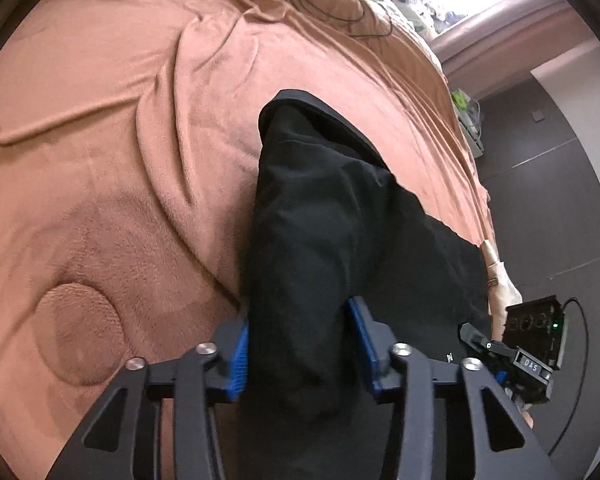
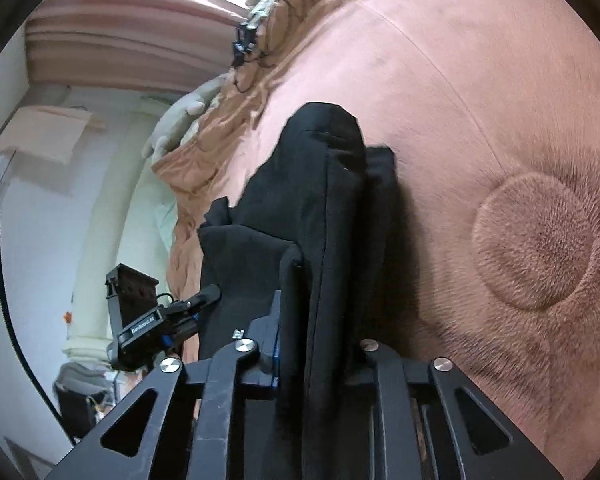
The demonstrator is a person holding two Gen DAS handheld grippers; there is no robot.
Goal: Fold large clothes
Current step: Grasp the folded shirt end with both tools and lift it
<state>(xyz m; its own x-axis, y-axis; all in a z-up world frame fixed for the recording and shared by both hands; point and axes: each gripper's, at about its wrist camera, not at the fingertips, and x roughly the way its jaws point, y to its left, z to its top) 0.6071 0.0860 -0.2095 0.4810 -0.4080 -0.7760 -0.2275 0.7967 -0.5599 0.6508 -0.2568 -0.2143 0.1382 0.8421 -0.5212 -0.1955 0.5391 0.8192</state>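
Note:
A large black garment (image 1: 320, 216) hangs folded over the brown fleece bed cover (image 1: 112, 128). My left gripper (image 1: 300, 344) is shut on a thick bunch of its cloth between the blue pads (image 1: 238, 360). My right gripper (image 2: 320, 344) is shut on another edge of the same black garment (image 2: 324, 200), which runs up from the jaws and drapes onto the bed. Each gripper shows in the other's view: the right one at the lower right (image 1: 516, 356), the left one at the lower left (image 2: 156, 320). The right fingertips are hidden by cloth.
The bed cover (image 2: 480, 120) has creases and a round embossed patch (image 2: 536, 244). Black cables (image 1: 324, 4) lie at the far end of the bed. Dark floor (image 1: 548, 184) lies beside the bed. A pale cloth (image 2: 180, 116) hangs at the bed's edge.

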